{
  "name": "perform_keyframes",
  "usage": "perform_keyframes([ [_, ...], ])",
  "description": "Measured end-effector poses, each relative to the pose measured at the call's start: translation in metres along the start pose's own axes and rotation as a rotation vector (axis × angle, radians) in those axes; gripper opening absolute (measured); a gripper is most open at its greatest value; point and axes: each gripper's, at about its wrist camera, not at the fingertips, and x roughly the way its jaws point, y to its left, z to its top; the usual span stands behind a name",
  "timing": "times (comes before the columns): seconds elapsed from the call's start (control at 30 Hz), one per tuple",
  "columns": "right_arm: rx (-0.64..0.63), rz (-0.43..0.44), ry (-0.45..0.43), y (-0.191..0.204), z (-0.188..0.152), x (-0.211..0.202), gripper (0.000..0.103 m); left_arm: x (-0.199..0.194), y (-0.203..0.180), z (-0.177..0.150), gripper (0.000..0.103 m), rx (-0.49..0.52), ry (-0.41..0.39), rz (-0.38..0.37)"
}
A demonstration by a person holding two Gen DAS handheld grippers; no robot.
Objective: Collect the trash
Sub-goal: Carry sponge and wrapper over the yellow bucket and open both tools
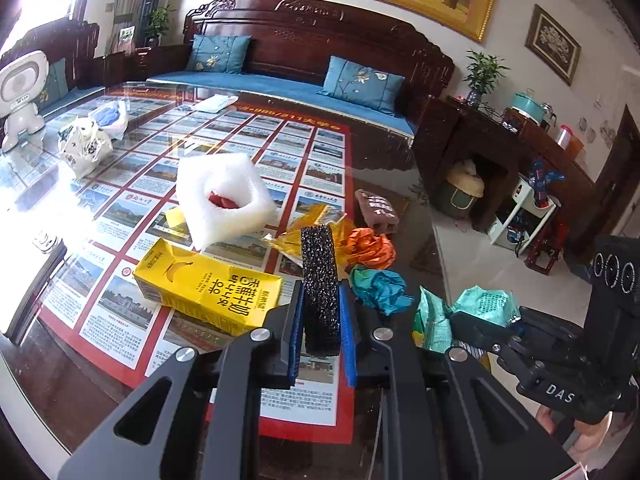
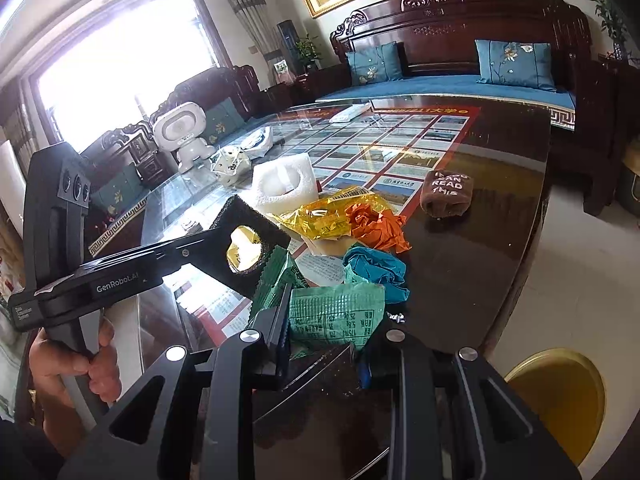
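- Glass-topped table [image 1: 384, 168] with a red-bordered poster [image 1: 224, 160] underneath, carved wooden sofa [image 1: 320, 36] with blue cushions behind.
- left gripper [image 1: 322, 312] clamps a black foam piece [image 1: 320, 280], raised above the table.
- right gripper [image 2: 324, 320] pinches a green wrapper [image 2: 336, 316].
- Crumpled papers, yellow carton [image 1: 208, 288] on the table.

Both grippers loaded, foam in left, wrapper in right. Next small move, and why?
Probably carry both loads off the table toward a bin; none clearly shows here. The left gripper is shut on the black foam piece, lifted clear of the glass table. The right gripper is shut on the green wrapper. Neither can take more.
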Motion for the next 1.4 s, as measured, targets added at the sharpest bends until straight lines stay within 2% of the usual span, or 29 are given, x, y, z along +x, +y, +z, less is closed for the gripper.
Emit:
perform_keyframes([
  [0.23, 0.018, -0.041, -0.03, -0.021, -0.004, -0.027, 0.025, 0.002, -0.035, 0.0, 0.017, 0.074, 0.02, -0.065],
  [0.43, 0.08, -0.12, -0.054, -0.067, -0.015, -0.059, 0.025, 0.029, -0.086, -0.004, 0.017, 0.136, 0.088, -0.176],
  [0.77, 0.203, -0.289, -0.043, -0.161, -0.054, -0.107, 0.025, 0.105, -0.185, -0.011, 0.017, 0.221, 0.241, -0.321],
  [0.93, 0.28, -0.371, -0.021, -0.208, -0.079, -0.126, 0.025, 0.15, -0.233, -0.021, 0.017, 0.282, 0.346, -0.36],
  [1.07, 0.343, -0.417, 0.004, -0.234, -0.101, -0.133, 0.025, 0.193, -0.278, -0.033, 0.017, 0.392, 0.434, -0.369],
  [1.23, 0.399, -0.445, 0.029, -0.259, -0.122, -0.132, 0.025, 0.24, -0.31, -0.044, 0.018, 0.416, 0.535, -0.39],
  [1.27, 0.408, -0.447, 0.034, -0.264, -0.122, -0.13, 0.025, 0.245, -0.313, -0.049, 0.027, 0.423, 0.545, -0.391],
  [1.3, 0.415, -0.45, 0.038, -0.267, -0.125, -0.13, 0.025, 0.248, -0.314, -0.051, 0.047, 0.424, 0.549, -0.386],
  [1.33, 0.423, -0.449, 0.042, -0.27, -0.128, -0.128, 0.025, 0.25, -0.316, -0.054, 0.057, 0.426, 0.553, -0.379],
  [1.37, 0.43, -0.448, 0.049, -0.273, -0.13, -0.127, 0.025, 0.251, -0.316, -0.056, 0.063, 0.428, 0.547, -0.368],
  [1.4, 0.433, -0.449, 0.055, -0.274, -0.131, -0.126, 0.025, 0.25, -0.317, -0.057, 0.063, 0.438, 0.539, -0.363],
])
